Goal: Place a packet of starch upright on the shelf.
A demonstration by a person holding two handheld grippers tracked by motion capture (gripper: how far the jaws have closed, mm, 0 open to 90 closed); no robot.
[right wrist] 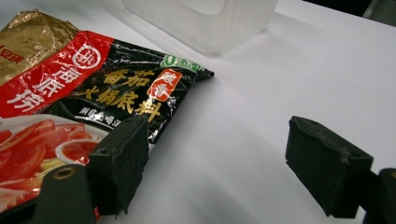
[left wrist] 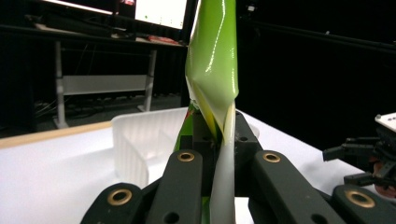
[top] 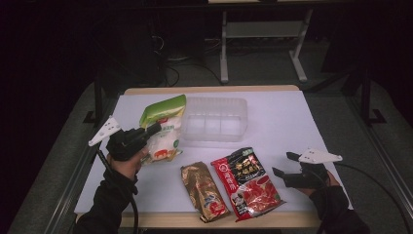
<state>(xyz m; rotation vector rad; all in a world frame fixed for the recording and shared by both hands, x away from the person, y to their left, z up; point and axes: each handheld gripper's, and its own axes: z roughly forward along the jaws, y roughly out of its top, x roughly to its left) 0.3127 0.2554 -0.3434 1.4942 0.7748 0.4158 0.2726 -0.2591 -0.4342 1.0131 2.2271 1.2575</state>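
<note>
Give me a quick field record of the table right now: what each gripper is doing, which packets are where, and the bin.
left gripper: shut on the green and white packet, pinching its edge; packet hangs lifted by the bin's left end
right gripper: open, nothing between its jaws, beside the red and black packet's right edge
red and black packet: flat on the table, front centre
gold packet: flat, just left of the red and black packet
clear plastic bin: upright behind the packets, looks empty
table: white top
</note>
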